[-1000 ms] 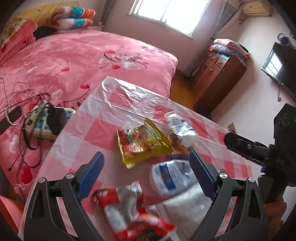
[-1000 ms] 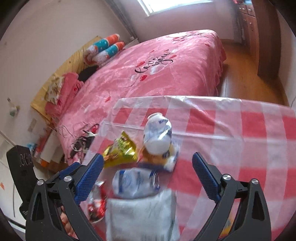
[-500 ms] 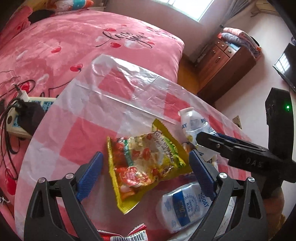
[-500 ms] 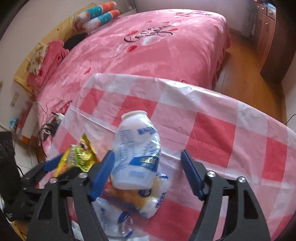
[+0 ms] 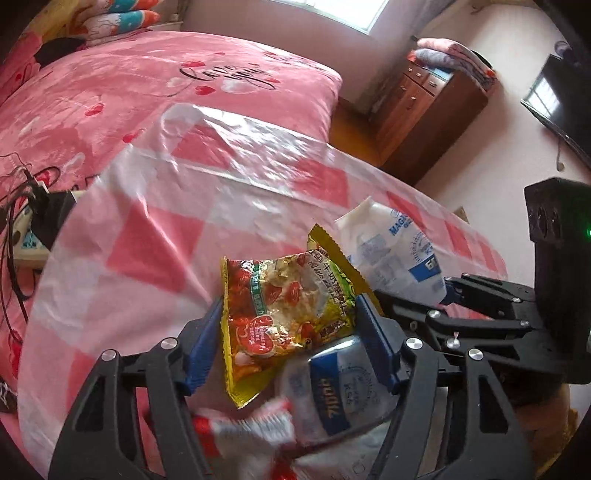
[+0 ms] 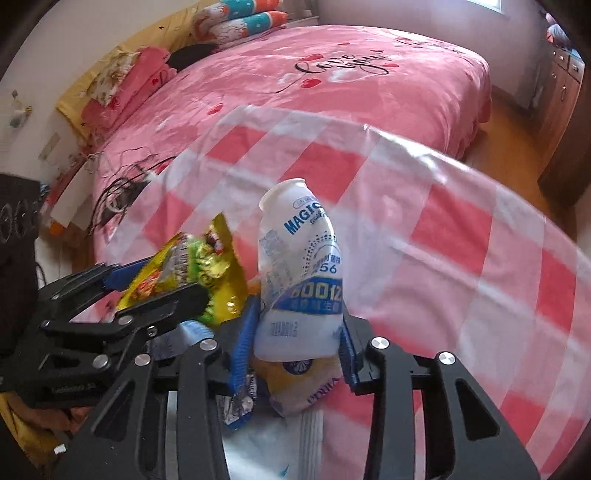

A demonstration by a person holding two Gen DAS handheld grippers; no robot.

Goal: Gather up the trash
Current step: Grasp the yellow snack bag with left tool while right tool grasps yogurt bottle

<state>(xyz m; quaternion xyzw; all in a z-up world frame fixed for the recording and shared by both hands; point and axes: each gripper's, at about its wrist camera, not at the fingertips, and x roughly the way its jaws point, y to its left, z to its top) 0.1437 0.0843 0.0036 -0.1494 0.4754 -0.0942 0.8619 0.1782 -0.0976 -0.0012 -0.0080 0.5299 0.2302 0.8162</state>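
pinching from both sides, the left gripper (image 5: 288, 343) has its blue pads against the edges of a yellow snack wrapper (image 5: 284, 317), its jaws having just been closing onto it. the wrapper lies with its long axis running away from the camera, torn top toward the far side, tilted a little to the right. just beneath it in the left wrist view sit a crushed white bottle with a blue label (image 5: 340, 391) lying on its side and a blurred red and white wrapper (image 5: 243, 428) nearest the lens.

the right gripper (image 6: 295, 332) has also just been closing and now clamps the base of a white drink bottle (image 6: 299, 273). that bottle stands nearly upright, open neck pointing up and away, body dented and leaning slightly left. whether anything is inside it cannot be told. under it lie a yellow and white packet (image 6: 299, 384) and a flat white bag (image 6: 266, 450).

all this trash is bunched at the near edge of a table under a pink and white checked plastic cloth (image 6: 461, 266). beyond the table is a bed with a pink cover (image 5: 147, 92) bearing hearts and script, cables and a power strip (image 5: 26, 229) on its left side, pillows (image 6: 243, 18) at the head. farther right stand a wooden dresser (image 5: 424, 107) and a dark screen (image 5: 554, 99) on the wall.
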